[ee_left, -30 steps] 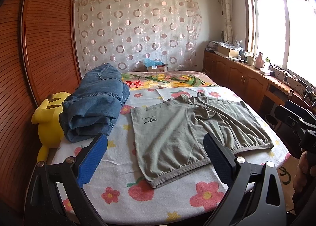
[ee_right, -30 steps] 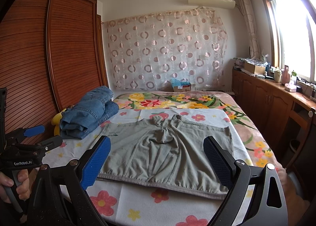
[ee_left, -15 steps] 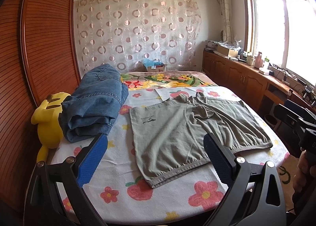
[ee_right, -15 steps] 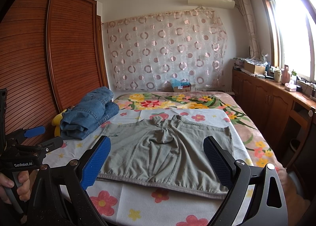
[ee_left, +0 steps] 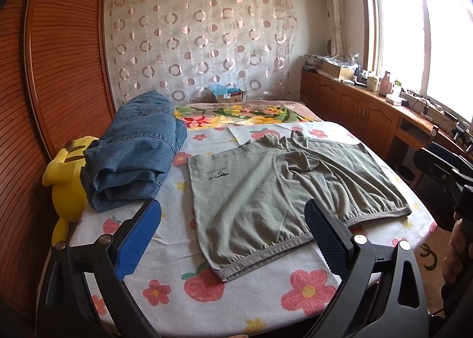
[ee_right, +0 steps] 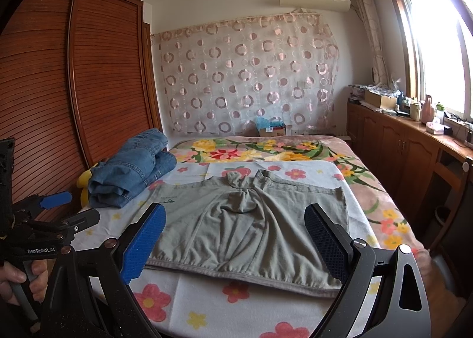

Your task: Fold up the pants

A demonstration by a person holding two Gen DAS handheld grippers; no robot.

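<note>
Grey-green shorts [ee_left: 266,190] lie spread flat on the flowered bed sheet, waistband toward me, with a bunched crotch at the far side; they also show in the right wrist view [ee_right: 251,228]. My left gripper [ee_left: 233,237] is open and empty, above the near edge of the bed by the shorts' left waistband corner. My right gripper [ee_right: 235,240] is open and empty, held above the waistband. The left gripper also shows at the left of the right wrist view [ee_right: 56,210].
Folded blue jeans [ee_left: 136,148] lie at the left of the bed, next to a yellow plush toy [ee_left: 65,187]. A wooden wardrobe [ee_right: 74,86] stands on the left. A wooden cabinet [ee_right: 414,145] with clutter runs under the window on the right.
Both grippers have hardly moved. The left wrist view has shifted slightly, so the shorts sit a little further left. Both stay open.
</note>
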